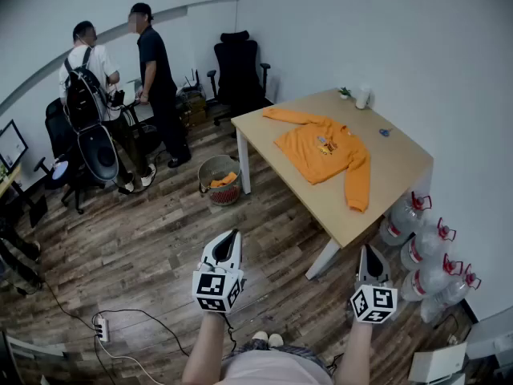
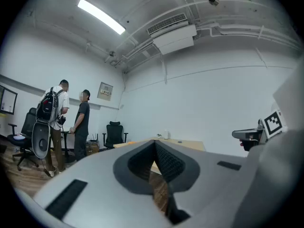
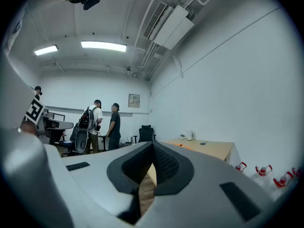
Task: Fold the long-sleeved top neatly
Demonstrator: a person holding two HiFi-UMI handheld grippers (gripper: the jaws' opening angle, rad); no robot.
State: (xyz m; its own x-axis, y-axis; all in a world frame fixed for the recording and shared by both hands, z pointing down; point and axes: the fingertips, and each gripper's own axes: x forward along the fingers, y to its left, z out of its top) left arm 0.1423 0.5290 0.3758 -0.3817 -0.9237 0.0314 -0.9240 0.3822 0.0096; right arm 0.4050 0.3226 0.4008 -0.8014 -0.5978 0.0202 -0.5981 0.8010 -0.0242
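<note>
Closed, empty: left hand-held gripper (image 1: 232, 233), right hand-held gripper (image 1: 367, 249). Well ahead: table (image 1: 401, 167) bearing orange top (image 1: 321, 147), water bottles (image 1: 425, 251) beside.

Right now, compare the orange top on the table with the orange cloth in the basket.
The orange top lies spread flat on the table, sleeves out; the orange cloth sits bunched in the basket on the floor. The top shows whole; the cloth only partly. Both are orange.
</note>
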